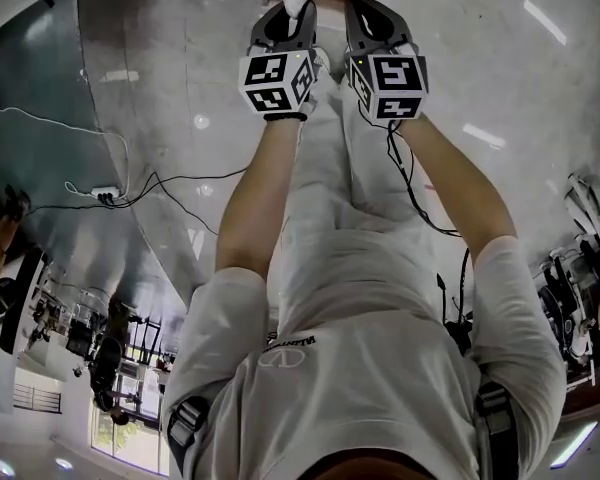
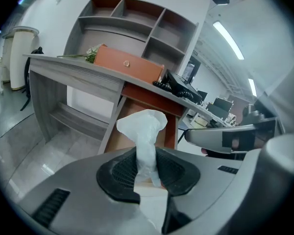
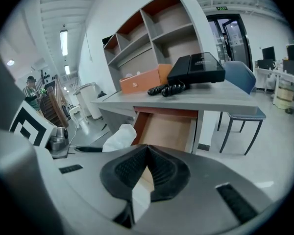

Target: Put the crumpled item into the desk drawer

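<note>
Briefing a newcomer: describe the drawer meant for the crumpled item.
Find the grey desk backed by the shelf unit. Beneath its top, below the black telephone, is the drawer. Unlike the orange box on top, it is pulled open.

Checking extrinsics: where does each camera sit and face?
Head view: on the person's head, looking steeply down; shows both forearms, torso, left gripper, right gripper.
Left gripper view: on the left gripper, looking along jaws clamped on the crumpled white item toward the open drawer.
Right gripper view: on the right gripper, along shut, empty jaws toward that drawer.
Shared: both gripper views show drawer, telephone.
</note>
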The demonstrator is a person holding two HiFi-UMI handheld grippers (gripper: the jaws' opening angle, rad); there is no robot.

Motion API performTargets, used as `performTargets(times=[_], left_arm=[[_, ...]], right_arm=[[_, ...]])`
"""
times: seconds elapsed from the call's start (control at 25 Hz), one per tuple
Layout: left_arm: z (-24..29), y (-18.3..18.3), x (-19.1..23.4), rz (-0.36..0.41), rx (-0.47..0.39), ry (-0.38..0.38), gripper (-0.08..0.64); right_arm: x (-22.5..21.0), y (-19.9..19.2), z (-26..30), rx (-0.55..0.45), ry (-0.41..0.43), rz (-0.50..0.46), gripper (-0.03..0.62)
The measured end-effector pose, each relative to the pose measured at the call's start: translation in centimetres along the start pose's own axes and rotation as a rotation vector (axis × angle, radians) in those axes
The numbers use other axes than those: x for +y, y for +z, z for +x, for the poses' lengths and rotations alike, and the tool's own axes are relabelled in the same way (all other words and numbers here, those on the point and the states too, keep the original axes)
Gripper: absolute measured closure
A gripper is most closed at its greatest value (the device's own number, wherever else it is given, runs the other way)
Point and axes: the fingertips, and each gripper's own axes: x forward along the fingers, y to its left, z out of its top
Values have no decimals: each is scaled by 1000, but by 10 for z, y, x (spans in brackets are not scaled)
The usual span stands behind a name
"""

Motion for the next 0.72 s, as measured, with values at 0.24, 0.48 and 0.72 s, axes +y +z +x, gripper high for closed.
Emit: performTargets(times=[0.24,0.48,0.72], left_arm=[[13,-15,10,-14,28,31,471],[25,-27,13,-8,52,42,471],[34,-40,21,-5,77,63,471]], right_arm=[[-1,-20,21,41,3,38,594],[-1,-39,35,78,-8,45,592],[-6,-55,46,107,-23,81,593]])
